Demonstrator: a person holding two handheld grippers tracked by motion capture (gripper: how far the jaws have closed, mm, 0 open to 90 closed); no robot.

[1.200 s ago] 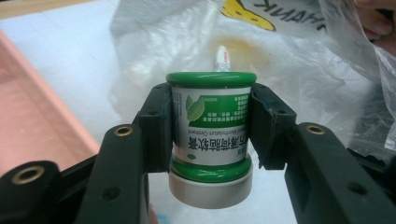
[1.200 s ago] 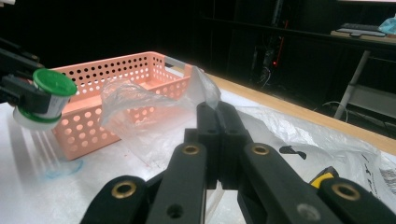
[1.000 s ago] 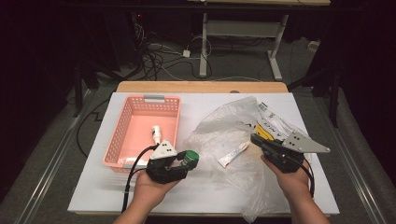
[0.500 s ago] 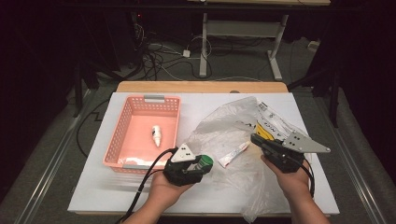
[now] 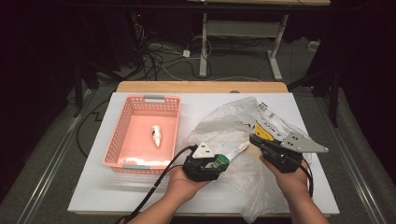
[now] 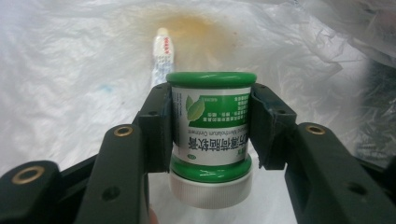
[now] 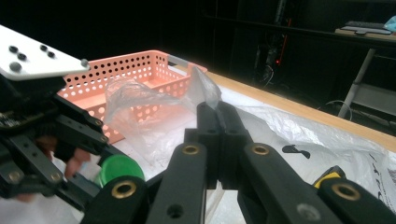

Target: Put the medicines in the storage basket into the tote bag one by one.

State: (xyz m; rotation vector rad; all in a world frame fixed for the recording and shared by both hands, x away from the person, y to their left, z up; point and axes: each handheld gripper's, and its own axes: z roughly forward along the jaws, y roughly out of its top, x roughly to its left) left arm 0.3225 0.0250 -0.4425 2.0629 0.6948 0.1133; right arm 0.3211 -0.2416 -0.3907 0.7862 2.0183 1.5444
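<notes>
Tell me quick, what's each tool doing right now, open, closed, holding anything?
Left tool: closed on the green-lidded ointment jar.
Right tool: closed, pinching the edge of the clear plastic bag.

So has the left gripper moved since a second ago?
Yes. The left gripper, shut on the green jar, has shifted right, away from the pink basket, toward the plastic bag.

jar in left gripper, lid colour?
White lid; the jar is green with a white label. Left gripper view.
</notes>
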